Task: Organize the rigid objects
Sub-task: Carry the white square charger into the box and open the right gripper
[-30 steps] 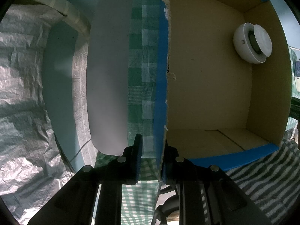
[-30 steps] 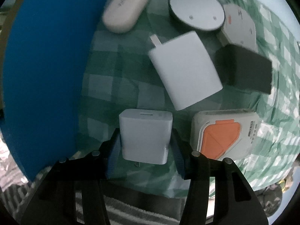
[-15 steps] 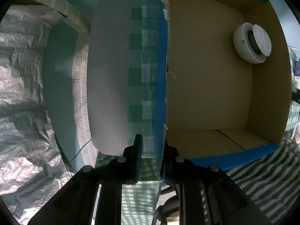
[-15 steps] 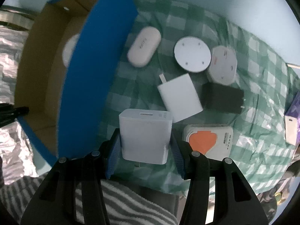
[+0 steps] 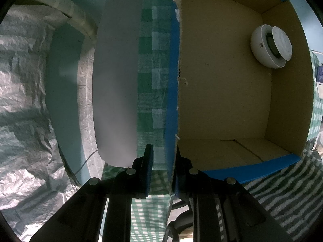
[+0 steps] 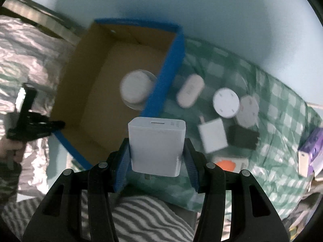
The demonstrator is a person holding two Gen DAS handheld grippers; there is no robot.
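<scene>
My right gripper point(image 6: 156, 153) is shut on a white square charger point(image 6: 156, 146), held high above the green checked cloth. Below and to its left lies the open cardboard box with blue outer walls point(image 6: 173, 64), a round white device point(image 6: 136, 89) on its floor. My left gripper point(image 5: 162, 161) is shut on the box's left wall point(image 5: 174, 92), one finger outside and one inside. The same round white device point(image 5: 270, 46) rests in the far right corner in the left wrist view. That left gripper point(image 6: 43, 126) also shows at the box's near-left wall in the right wrist view.
On the cloth right of the box lie a white oval case point(image 6: 189, 92), a round white disc point(image 6: 226, 102), an octagonal white piece point(image 6: 248, 111), a white plug adapter point(image 6: 214, 135), a black adapter point(image 6: 243, 139) and an orange-and-white item point(image 6: 230, 164). A purple box point(image 6: 310, 151) sits far right.
My right gripper rose with the white charger and swung toward the box; the loose items shrank in view and the box interior came into sight. The left gripper kept still on the box wall.
</scene>
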